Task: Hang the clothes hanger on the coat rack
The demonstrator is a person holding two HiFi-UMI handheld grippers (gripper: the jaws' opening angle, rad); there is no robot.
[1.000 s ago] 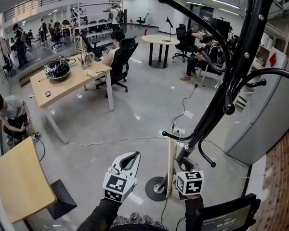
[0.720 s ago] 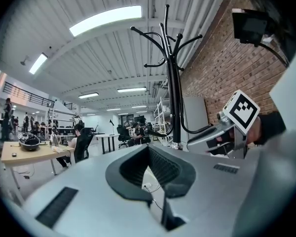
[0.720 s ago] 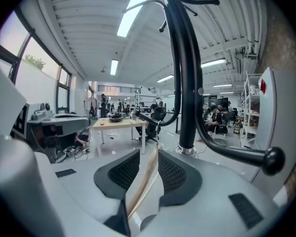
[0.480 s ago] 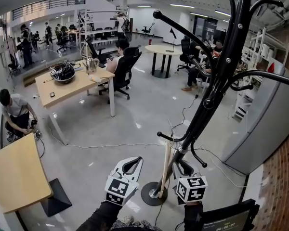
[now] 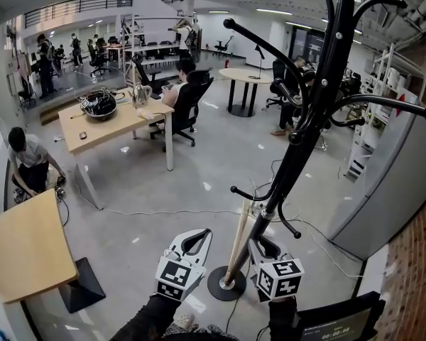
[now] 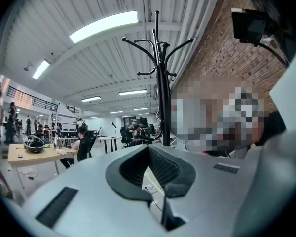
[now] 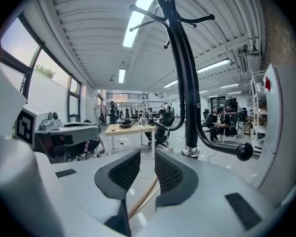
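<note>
A black coat rack [image 5: 305,130] with curved arms stands right in front of me, its round base [image 5: 214,284] on the floor. The wooden hanger [image 5: 236,244] is seen edge-on, leaning beside the rack's pole. My right gripper [image 5: 258,246] is shut on the hanger, and the wood [image 7: 143,197] runs between its pads low in the right gripper view, with the rack pole [image 7: 185,83] just beyond. My left gripper [image 5: 199,236] is shut and holds nothing, left of the hanger. The rack [image 6: 163,107] shows ahead in the left gripper view.
A wooden desk [image 5: 121,119] with a seated person [image 5: 184,91] stands behind left. A second tabletop [image 5: 28,251] and a crouching person [image 5: 28,158] are at the left. A grey cabinet [image 5: 390,190] and brick wall close the right. A cable [image 5: 163,210] crosses the floor.
The hanger has tilted, its lower end swinging left toward the rack's base. The rack looks more upright in view. Both grippers stay in about the same place.
</note>
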